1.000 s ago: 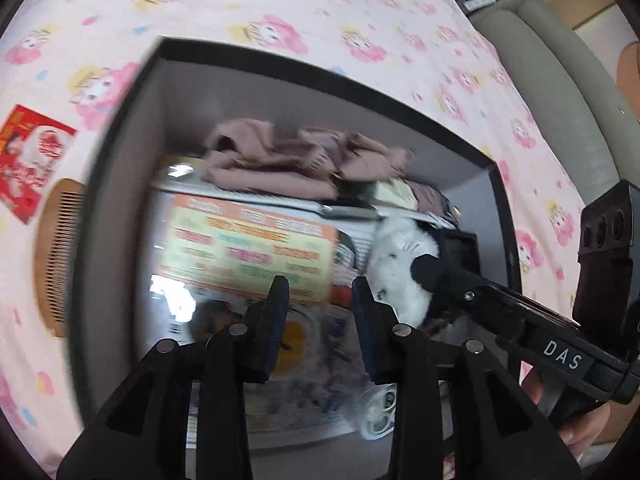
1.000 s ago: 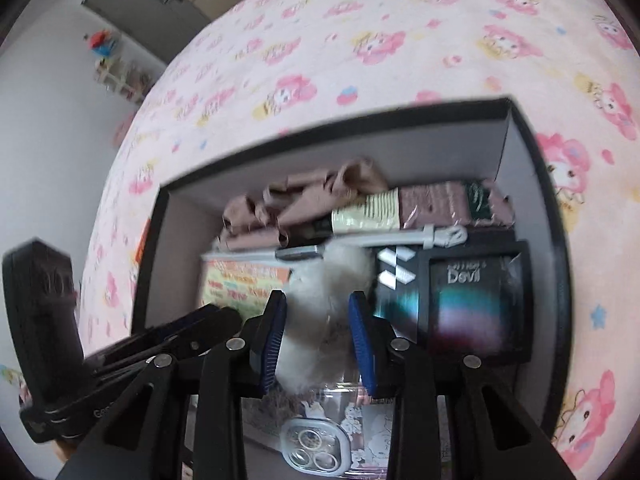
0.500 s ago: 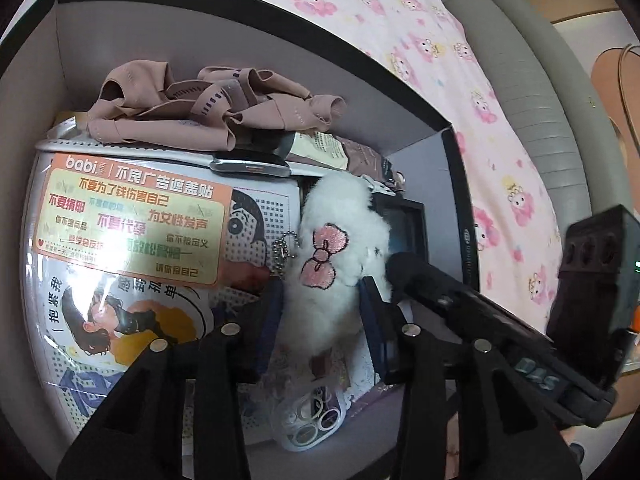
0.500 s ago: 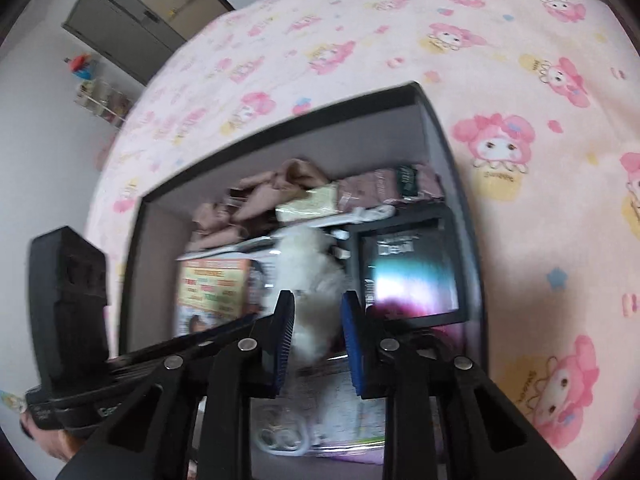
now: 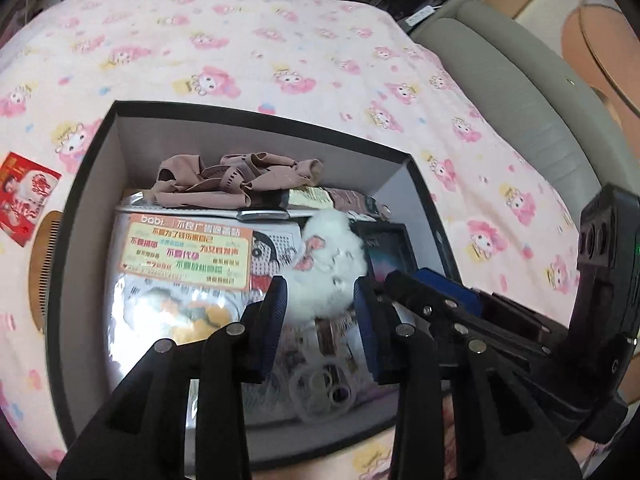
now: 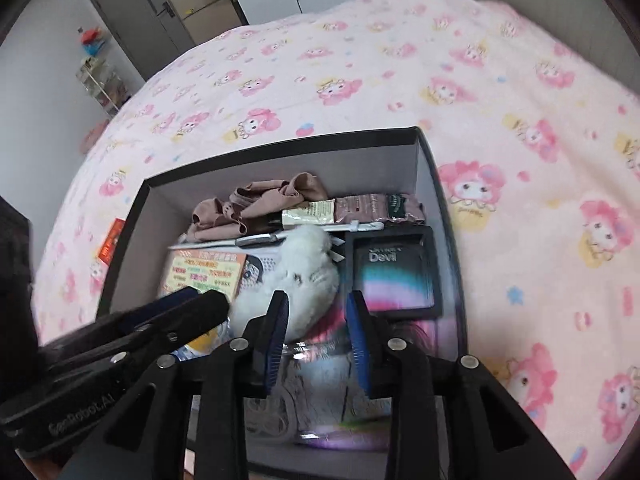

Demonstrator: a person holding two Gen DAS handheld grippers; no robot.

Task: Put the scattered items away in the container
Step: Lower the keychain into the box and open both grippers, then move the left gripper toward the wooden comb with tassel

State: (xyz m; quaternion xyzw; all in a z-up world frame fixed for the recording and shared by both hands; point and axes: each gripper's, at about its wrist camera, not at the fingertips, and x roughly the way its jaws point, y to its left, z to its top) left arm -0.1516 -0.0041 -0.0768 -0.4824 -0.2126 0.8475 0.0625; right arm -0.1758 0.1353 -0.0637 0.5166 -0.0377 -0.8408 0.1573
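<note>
A black box [image 5: 256,118] with grey inner walls sits on the pink bedspread; it also shows in the right wrist view [image 6: 280,148]. Inside lie a white fluffy plush [image 5: 332,264] [image 6: 304,276], a brown garment [image 5: 236,184] [image 6: 256,208], a printed packet [image 5: 184,256], a black "Devil" case [image 6: 392,276] and a clear phone case [image 5: 324,388]. My left gripper [image 5: 320,312] is open above the plush, holding nothing. My right gripper [image 6: 316,328] is open just above the box's near end, empty. Each gripper shows in the other's view.
A red packet [image 5: 24,196] and a wooden comb [image 5: 44,268] lie on the bedspread left of the box. A grey padded bed edge [image 5: 520,92] runs along the right. A cabinet and door [image 6: 160,12] stand beyond the bed.
Both grippers have pulled back and up from the box. The white plush has been let go and now lies in the box.
</note>
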